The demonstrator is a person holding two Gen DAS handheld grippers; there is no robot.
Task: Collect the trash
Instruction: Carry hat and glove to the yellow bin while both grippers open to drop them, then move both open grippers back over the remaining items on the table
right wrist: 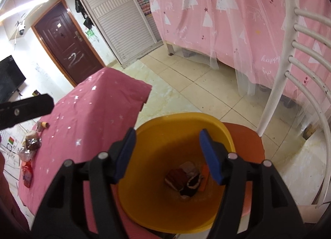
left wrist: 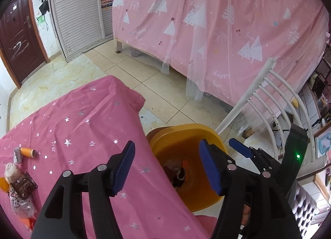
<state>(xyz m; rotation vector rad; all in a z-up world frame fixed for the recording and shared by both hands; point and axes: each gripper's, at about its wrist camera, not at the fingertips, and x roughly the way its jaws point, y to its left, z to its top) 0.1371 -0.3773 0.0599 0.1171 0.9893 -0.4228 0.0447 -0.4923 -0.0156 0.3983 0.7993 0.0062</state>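
At the far left of the pink star-printed tablecloth (left wrist: 82,135), the remaining trash is lying uncollected: an orange tube (left wrist: 28,152), a brown wrapper (left wrist: 23,185) and crumpled foil packets (left wrist: 20,206), kept on the table where they can be reached. Further right, the left gripper (left wrist: 167,168) is being held with its jaws apart and nothing between them, over the table edge beside the yellow bin (left wrist: 161,137). The bin is being kept on an orange chair seat (right wrist: 246,135), close against the table, probably so that dropping distance is short. Over its mouth the right gripper (right wrist: 167,156) is being held open and empty, and wrappers (right wrist: 184,181) are lying at the bottom.
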